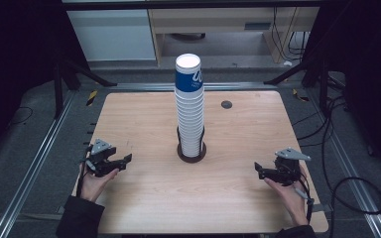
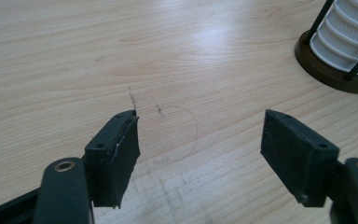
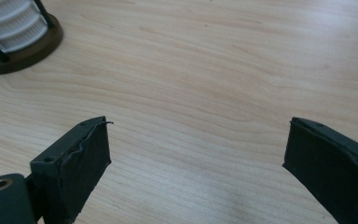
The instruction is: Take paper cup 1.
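Observation:
A tall stack of white paper cups (image 1: pixel 190 106), the top one with a blue band, stands in a dark round holder (image 1: pixel 192 152) at the middle of the wooden table (image 1: pixel 144 198). My left gripper (image 1: pixel 125 161) rests low at the table's left side, open, with nothing between its jaws. My right gripper (image 1: pixel 258 170) sits at the right side, also open and empty. In the left gripper view the gripper (image 2: pixel 200 149) faces bare wood with the holder's base (image 2: pixel 328 70) at the upper right. In the right gripper view the gripper (image 3: pixel 198 158) has the base (image 3: pixel 23 51) at the upper left.
A small dark round cap (image 1: pixel 226 104) is set in the table near the far right. Metal rails (image 1: pixel 30 168) and black cables (image 1: pixel 337 163) run along the floor on both sides. A faint pencilled circle (image 2: pixel 182 135) marks the wood before the left gripper.

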Demonstrator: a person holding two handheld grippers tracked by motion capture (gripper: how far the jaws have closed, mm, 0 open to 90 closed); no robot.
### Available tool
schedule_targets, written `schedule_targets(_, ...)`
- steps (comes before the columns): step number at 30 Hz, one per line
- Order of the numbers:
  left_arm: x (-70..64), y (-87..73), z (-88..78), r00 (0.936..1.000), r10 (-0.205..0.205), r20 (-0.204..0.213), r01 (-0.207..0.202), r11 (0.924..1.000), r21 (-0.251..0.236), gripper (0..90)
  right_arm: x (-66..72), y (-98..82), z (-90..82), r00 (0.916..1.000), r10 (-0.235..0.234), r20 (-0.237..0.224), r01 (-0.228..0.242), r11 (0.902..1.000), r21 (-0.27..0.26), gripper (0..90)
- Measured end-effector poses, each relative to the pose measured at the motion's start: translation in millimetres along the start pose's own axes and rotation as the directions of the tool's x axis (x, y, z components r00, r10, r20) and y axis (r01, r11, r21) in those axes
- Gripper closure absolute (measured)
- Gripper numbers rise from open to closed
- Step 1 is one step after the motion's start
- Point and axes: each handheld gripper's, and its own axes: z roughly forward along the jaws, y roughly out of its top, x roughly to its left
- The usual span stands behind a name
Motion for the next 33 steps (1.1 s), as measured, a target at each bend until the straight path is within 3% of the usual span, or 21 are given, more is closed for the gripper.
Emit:
schedule_targets(2, -0.5, 0.6, -0.4, 0.9999, -0.013, 0.005, 0.013, 0.9999, 0.009, 27.1, 2.1, 1.5, -2.2, 1.0000, -0.003, 0.001, 0.003, 0.9999, -0.012, 6.9)
schedule_targets(3, -0.4, 1.1, -1.1, 0.9994, -0.031, 0.017, 0.031, 0.9993, 0.023, 26.0, 5.7, 5.7, -6.2, 0.9998, 0.001, -0.020, -0.002, 0.9992, -0.040, 7.1)
schedule_targets(8, 0.8, 0.8, -3.2, 0.9984, -0.046, 0.032, 0.046, 0.9988, 0.016, 23.4, 12.6, 15.3, -11.5, 0.9982, -0.016, -0.058, 0.011, 0.9957, -0.092, 9.2)
schedule_targets(10, 0.0, 0.7, -2.7, 0.9985, -0.035, 0.043, 0.034, 0.9993, 0.018, 21.0, 14.6, 19.7, -13.7, 0.9974, -0.040, -0.059, 0.033, 0.9928, -0.115, 10.9)
schedule_targets(12, -1.5, 0.9, -2.4, 0.9988, -0.025, 0.041, 0.024, 0.9994, 0.025, 20.5, 15.7, 27.6, -17.1, 0.9955, -0.039, -0.086, 0.027, 0.9904, -0.135, 10.9)
schedule_targets(16, -4.5, 1.3, -0.8, 0.9981, 0.000, 0.062, -0.003, 0.9990, 0.044, 18.6, 15.9, 44.3, -24.4, 0.9937, -0.022, -0.110, 0.000, 0.9802, -0.198, 11.1)
schedule_targets(22, -8.2, 0.7, 2.6, 0.9971, 0.023, 0.072, -0.026, 0.9984, 0.050, 17.0, 23.7, 76.9, -34.1, 0.9894, -0.042, -0.139, 0.000, 0.9567, -0.291, 10.3)
schedule_targets(33, -12.0, -0.3, 5.2, 0.9950, 0.025, 0.096, -0.031, 0.9981, 0.054, 15.8, 54.2, 121.9, -42.4, 0.9725, -0.120, -0.199, 0.041, 0.9323, -0.359, 8.8)
